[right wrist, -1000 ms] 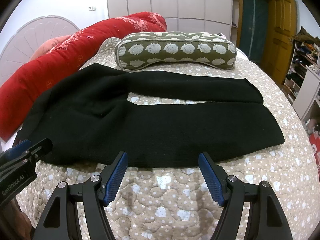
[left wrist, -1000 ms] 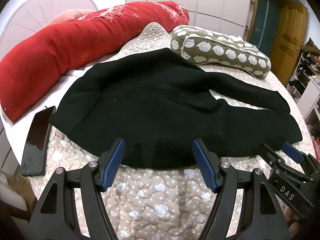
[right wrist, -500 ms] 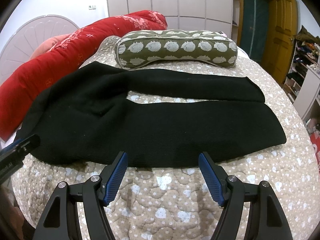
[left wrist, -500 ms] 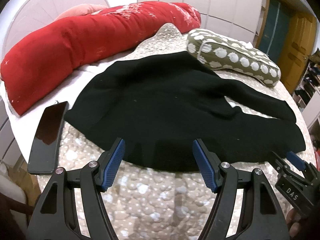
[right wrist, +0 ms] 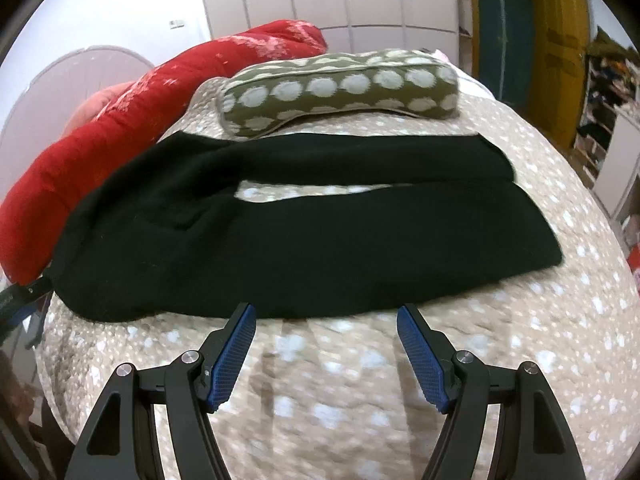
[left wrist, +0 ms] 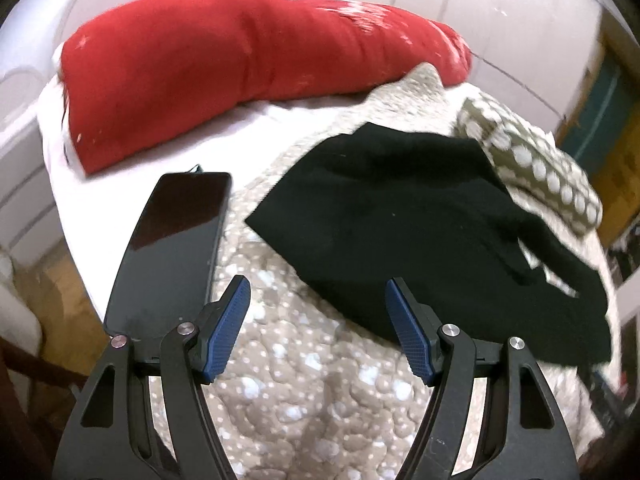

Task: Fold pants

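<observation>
Black pants point(right wrist: 304, 240) lie flat on the quilted bed, waist to the left, both legs running right with a gap between them. In the left wrist view the pants point(left wrist: 420, 224) show their waist end. My left gripper point(left wrist: 318, 312) is open and empty, above the quilt just short of the waist corner. My right gripper point(right wrist: 326, 338) is open and empty, close to the near edge of the front leg. The left gripper's tip point(right wrist: 24, 300) shows at the left edge of the right wrist view.
A black phone point(left wrist: 172, 248) lies on the white sheet left of the pants, close to my left gripper. A long red bolster point(left wrist: 240, 68) runs along the back. An olive spotted cushion point(right wrist: 340, 88) lies behind the pants. The bed edge drops off at the left.
My left gripper has swung left toward the waist end and the phone. My right gripper has shifted slightly; the pants have not moved. Both grippers stay open.
</observation>
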Available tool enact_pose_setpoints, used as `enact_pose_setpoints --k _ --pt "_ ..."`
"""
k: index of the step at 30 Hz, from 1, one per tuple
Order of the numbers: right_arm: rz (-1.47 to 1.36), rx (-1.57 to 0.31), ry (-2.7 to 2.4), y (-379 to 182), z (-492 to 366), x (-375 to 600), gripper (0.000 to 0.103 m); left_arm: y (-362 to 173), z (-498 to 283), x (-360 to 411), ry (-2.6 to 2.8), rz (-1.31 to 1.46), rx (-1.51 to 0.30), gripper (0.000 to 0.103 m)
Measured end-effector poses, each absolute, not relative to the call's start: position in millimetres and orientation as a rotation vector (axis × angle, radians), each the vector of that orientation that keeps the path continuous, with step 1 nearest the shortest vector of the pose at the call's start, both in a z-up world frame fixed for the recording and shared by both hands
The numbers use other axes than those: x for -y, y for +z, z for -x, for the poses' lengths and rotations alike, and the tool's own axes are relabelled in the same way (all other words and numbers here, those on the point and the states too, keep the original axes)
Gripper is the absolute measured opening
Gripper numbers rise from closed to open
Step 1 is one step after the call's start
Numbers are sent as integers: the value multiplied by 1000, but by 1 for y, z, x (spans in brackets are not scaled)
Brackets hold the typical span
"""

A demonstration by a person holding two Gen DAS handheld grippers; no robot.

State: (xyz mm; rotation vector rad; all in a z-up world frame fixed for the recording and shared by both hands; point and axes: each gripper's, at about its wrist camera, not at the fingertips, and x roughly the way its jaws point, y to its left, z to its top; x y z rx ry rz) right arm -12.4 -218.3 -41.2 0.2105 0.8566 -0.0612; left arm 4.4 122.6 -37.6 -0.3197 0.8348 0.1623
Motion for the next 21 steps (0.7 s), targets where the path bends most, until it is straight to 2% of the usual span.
enact_pose_setpoints --k 10,17,19,20,21 --pt "-521 -856 -158 -64 27 313 72 -65 -40 -136 164 416 -922 70" --pt "-543 -786 -175 -68 -1 330 72 -69 -66 -123 128 390 -941 71" --pt "-562 -761 -160 -70 -9 336 49 -69 -72 -118 107 375 -947 71" --pt "-575 -753 -161 -72 -12 341 20 -69 -75 -116 98 373 -954 67" --pt "-596 -751 -159 -73 -14 345 8 -69 -77 -115 88 378 -956 60"
